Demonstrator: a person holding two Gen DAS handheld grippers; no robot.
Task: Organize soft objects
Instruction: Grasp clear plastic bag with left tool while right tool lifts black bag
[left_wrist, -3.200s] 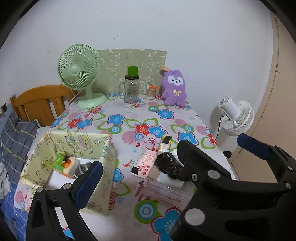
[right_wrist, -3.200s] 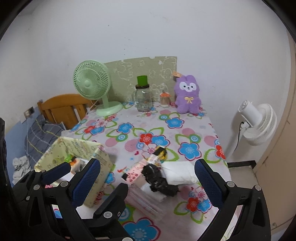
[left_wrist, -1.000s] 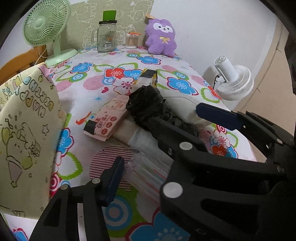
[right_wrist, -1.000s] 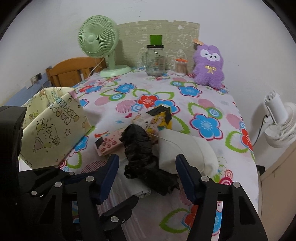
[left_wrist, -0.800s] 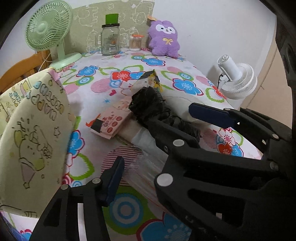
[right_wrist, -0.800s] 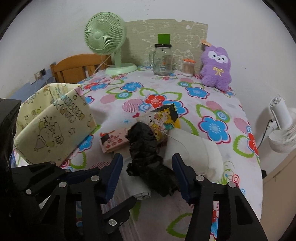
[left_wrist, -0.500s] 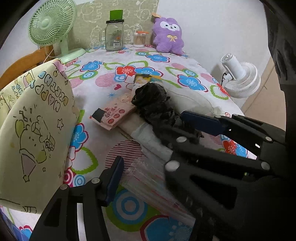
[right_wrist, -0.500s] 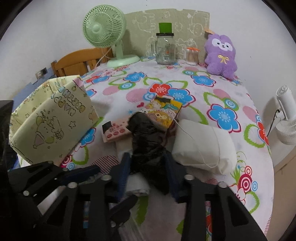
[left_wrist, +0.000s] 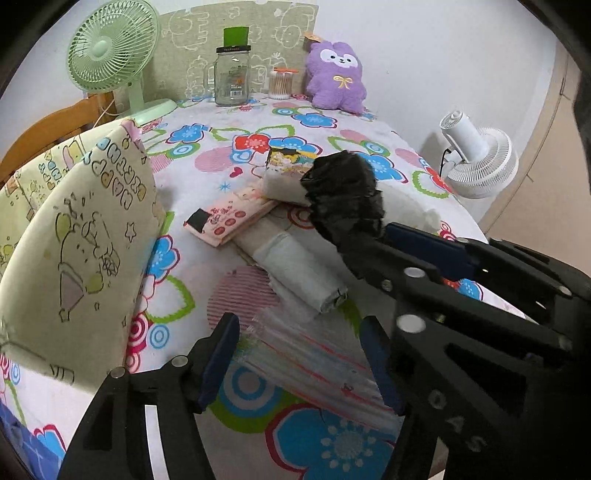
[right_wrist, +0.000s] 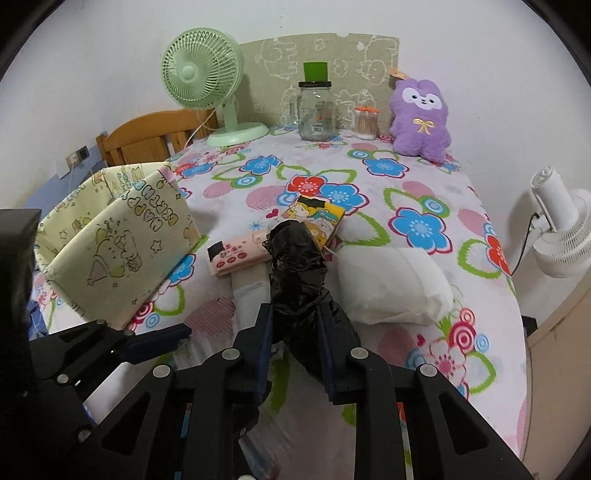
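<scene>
1. The right tool (right_wrist: 293, 345) is squeezed tight on the black bag (right_wrist: 297, 273), which sticks out past its tips, just beside the white pillow (right_wrist: 391, 284) on the table (right_wrist: 424, 192).
2. The left tool (left_wrist: 299, 354) has just been opening; the clear plastic pack (left_wrist: 314, 354) lies between its fingers, near the black bag.
3. The right tool hides the bag's bottom end.

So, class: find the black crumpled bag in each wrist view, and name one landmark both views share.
Left wrist view: black bag right of centre, beside the pink packet.
Right wrist view: black bag at centre, clamped in the right gripper.
Shared landmark: purple plush.
</scene>
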